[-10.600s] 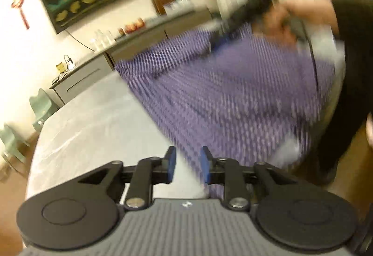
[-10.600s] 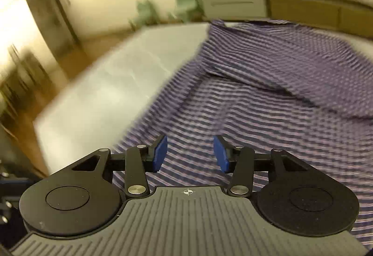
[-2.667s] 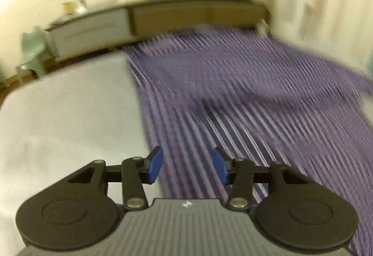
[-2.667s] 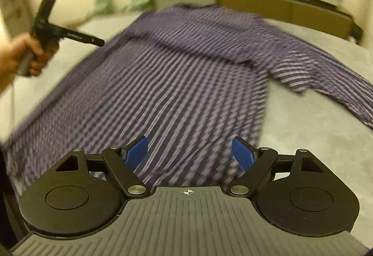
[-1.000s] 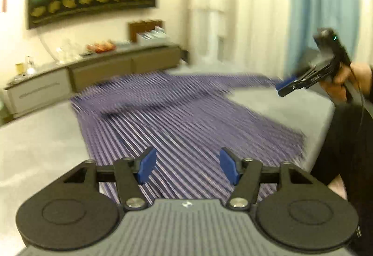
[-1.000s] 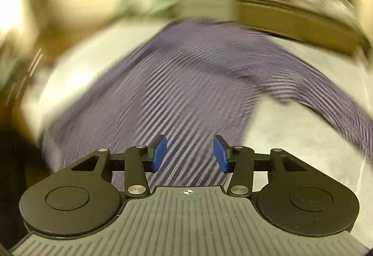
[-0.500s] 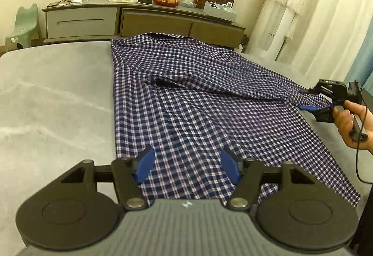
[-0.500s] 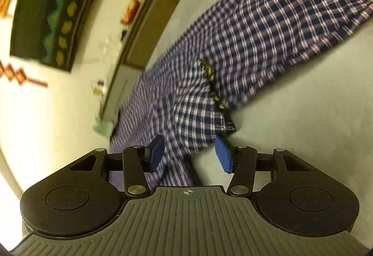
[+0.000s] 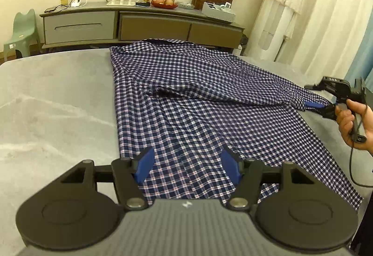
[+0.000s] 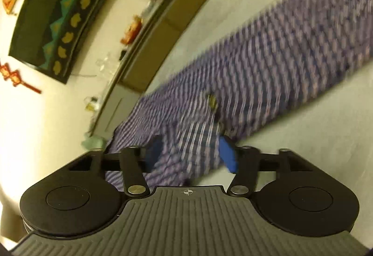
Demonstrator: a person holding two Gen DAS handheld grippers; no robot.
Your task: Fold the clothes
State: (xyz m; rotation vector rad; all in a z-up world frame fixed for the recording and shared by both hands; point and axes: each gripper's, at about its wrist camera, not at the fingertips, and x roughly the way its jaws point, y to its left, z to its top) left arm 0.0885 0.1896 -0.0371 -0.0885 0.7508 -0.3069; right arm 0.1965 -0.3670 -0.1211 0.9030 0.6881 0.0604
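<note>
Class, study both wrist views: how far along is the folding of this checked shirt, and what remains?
Done: the checked shirt lies spread on the grey surface. In hand: the right gripper, jaws opening, straddles the sleeve end, while the left gripper hovers open over the hem. Left: every fold; no part looks neatly folded over yet.

Right wrist view: checked shirt (image 10: 268,74) motion-blurred; sleeve cut by frame edge; cuff detail unreadable.

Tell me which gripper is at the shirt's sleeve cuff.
The right gripper, jaws opening around the cuff; the left gripper hovers open over the shirt's bottom hem.
</note>
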